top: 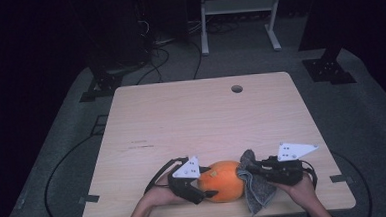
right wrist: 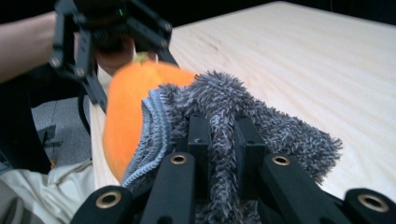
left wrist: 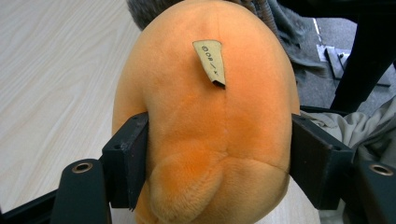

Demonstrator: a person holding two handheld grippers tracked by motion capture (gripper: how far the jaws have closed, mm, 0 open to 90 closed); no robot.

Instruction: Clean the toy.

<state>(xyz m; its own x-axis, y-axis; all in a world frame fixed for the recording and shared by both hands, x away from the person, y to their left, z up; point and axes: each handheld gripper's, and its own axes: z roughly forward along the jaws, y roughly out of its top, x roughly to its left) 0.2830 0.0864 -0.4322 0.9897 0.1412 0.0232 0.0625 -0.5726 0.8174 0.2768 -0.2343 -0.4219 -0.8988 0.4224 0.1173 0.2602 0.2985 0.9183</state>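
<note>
A round orange plush toy with a small tan tag lies near the table's front edge. My left gripper holds it from the left. In the left gripper view the two pads press into the plush's sides. A shaggy grey cloth hangs against the toy's right side, pinched in my shut right gripper. In the right gripper view the cloth bunches between the jaws of the right gripper. The orange toy and the left gripper lie behind it.
The wooden table has a small round hole near its far edge. Cables trail from both grippers off the front. Beyond the table stand a white frame and black stand bases on grey floor.
</note>
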